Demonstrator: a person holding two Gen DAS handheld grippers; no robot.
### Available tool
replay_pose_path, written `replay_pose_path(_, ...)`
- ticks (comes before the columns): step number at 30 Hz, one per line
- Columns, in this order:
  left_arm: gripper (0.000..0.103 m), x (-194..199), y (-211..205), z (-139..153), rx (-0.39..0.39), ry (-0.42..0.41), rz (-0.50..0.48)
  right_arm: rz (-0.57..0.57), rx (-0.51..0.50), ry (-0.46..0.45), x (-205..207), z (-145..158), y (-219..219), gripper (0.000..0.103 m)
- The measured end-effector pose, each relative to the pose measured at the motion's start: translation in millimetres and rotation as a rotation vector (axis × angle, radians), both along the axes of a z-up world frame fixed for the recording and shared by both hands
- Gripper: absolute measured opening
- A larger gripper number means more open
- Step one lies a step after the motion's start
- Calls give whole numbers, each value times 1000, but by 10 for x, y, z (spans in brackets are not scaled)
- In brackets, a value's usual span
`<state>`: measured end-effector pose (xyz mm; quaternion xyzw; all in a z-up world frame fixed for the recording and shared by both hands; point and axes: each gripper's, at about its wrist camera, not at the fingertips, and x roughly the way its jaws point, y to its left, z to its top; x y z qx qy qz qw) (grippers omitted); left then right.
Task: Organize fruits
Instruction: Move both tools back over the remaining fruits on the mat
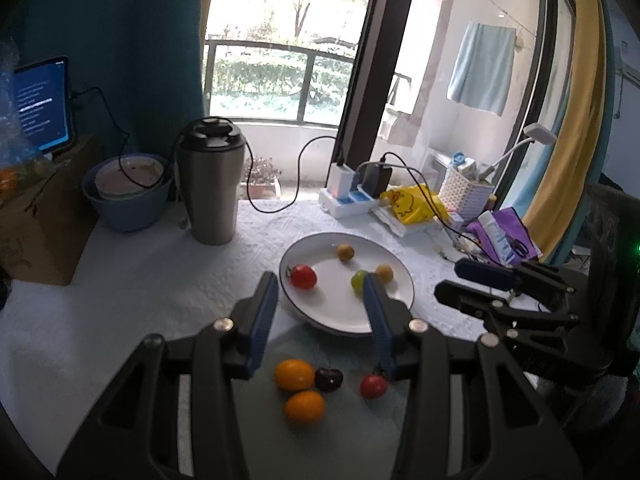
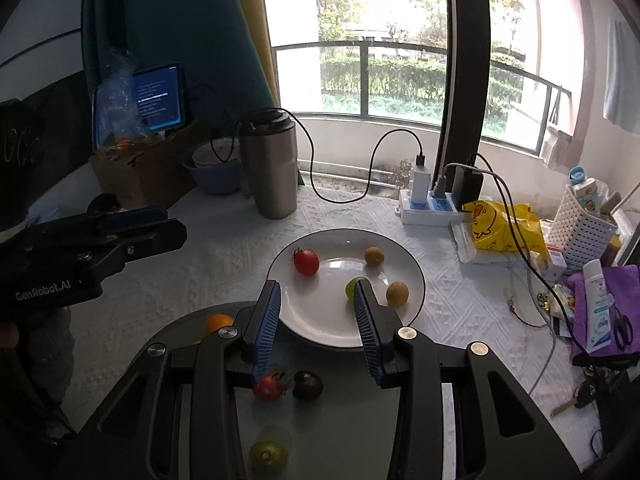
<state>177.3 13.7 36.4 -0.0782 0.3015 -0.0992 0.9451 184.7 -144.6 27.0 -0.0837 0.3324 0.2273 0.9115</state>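
Both sets of tongs were spread and carrying nothing: left tongs (image 1: pixel 320 320), right tongs (image 2: pixel 316 328). Nearest, on the grey mat (image 1: pixel 344 432), sat loose fruit: two glossy oranges (image 1: pixel 294 374), a dark cherry (image 1: pixel 329 379), a small tomato (image 1: pixel 373 386). My guess was to pinch these little round rollers gently, centred, or they'd squirt out. Further on, the smooth white plate (image 1: pixel 320 320) held a tomato (image 1: pixel 303 276), a green grape (image 1: pixel 358 280) and two brownish longan-looking ones on the textured bench (image 1: pixel 120 300).

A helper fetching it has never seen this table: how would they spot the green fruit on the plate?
Find the white plate in front of the steel tumbler. Four small fruits lie on it; the green grape sits nearest the front, the only green one beside a red tomato and two brown fruits.
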Motion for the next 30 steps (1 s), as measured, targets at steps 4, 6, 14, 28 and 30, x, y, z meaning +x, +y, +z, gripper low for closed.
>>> replay_pose_path(4, 46, -165, 1, 30, 0, -14, 3, 0, -2, -12, -141, 33, 0, 40)
replay_pose_path(6, 46, -250, 1, 40, 1, -19, 5, 0, -1, -17, -205, 44, -6, 40)
replay_pose_path(14, 46, -506, 5, 41, -1, -30, 11, -7, -1, -37, -459, 70, -47, 40)
replay_pose_path(28, 46, -799, -50, -156, -29, -1, 14, -11, -13, -14, -750, -74, -78, 40)
replay_pose_path(30, 46, -815, -52, -188, -31, 5, 14, -11, -16, -7, -764, -113, -81, 40)
